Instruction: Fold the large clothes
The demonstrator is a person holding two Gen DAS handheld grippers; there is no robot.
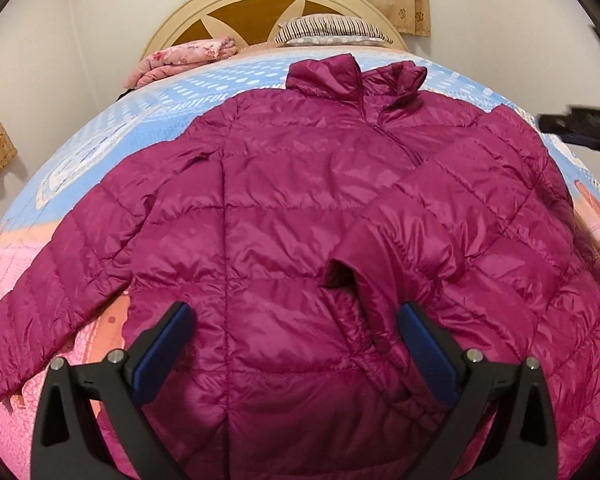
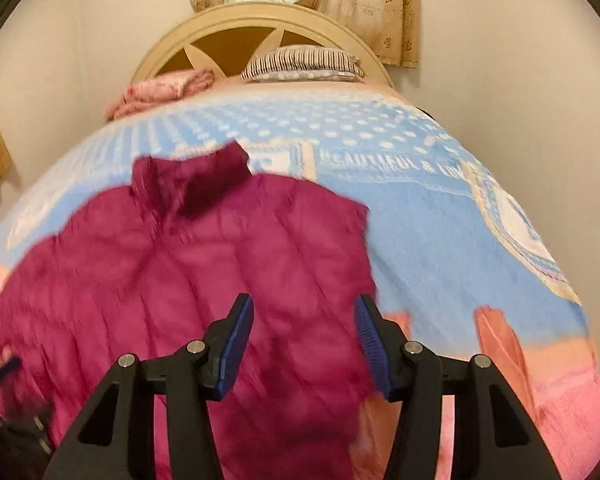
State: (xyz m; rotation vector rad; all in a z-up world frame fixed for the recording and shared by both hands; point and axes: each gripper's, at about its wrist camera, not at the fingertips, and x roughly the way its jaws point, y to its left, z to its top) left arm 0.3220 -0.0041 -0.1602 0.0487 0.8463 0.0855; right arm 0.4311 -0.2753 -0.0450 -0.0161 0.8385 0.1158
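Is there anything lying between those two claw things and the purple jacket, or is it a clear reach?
Nothing visible blocks either one. The left gripper hangs open right above the jacket, which lies on the bedspread. The right gripper is open above the jacket's right edge. The pillow lies far off by the headboard.

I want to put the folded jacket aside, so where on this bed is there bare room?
Free: the blue blanket right of the magenta puffer jacket, and the dotted strip between its collar and the striped pillow. Crowded: the middle under the jacket, and the pink folded quilt corner by the headboard.

Both wrist views over jacket (image 1: 292,216)
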